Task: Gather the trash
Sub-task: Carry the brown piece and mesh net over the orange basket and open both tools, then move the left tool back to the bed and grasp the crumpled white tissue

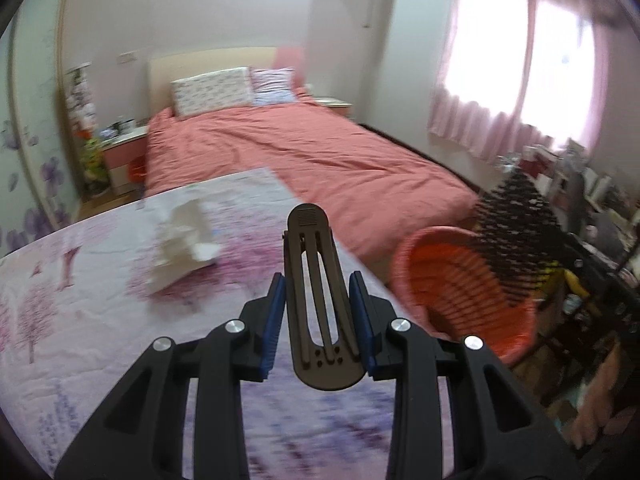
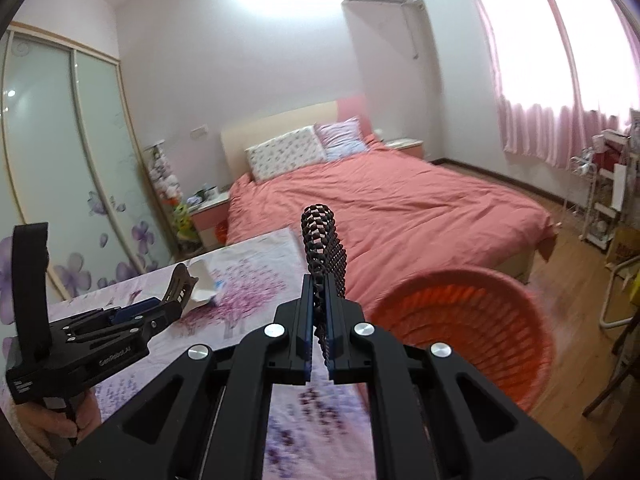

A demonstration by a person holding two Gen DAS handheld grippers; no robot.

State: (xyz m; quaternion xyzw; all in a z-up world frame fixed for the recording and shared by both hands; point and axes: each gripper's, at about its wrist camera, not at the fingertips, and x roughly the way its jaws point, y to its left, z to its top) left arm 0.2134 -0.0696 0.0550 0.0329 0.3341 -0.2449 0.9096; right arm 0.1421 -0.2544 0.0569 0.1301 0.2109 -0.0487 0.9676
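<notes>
One crumpled white tissue (image 1: 184, 246) lies on the floral cloth (image 1: 80, 300), ahead and to the left of the left claw (image 1: 318, 314) and well apart from it; nothing touches it. In the right wrist view the same tissue (image 2: 204, 284) shows just beyond the tip of the left claw (image 2: 160, 308).

The left claw is narrow, its two blue pads (image 1: 274, 320) pressed on one flat brown plastic clip (image 1: 320, 300) that stands upright between them and rises above the fingertips. A hand (image 2: 52, 424) grips its handle low at the left edge of the right wrist view.

The right claw (image 2: 318, 320) is closed tight on one black woven mesh piece (image 2: 324, 240), which sticks up and forward from the jaws. From the left wrist view that mesh piece (image 1: 516, 224) hangs over the far rim of the basket.

One orange-red woven basket (image 2: 472, 332) sits just to the right of both claws, below the level of the cloth, its mouth tilted toward them. Its inside, as far as it shows, is bare ribbing.

Beyond the claws lies one bed (image 1: 320, 152) with a salmon cover and two pillows (image 1: 212, 90) at its head. Pink curtains (image 1: 500, 80) hang to the right.
</notes>
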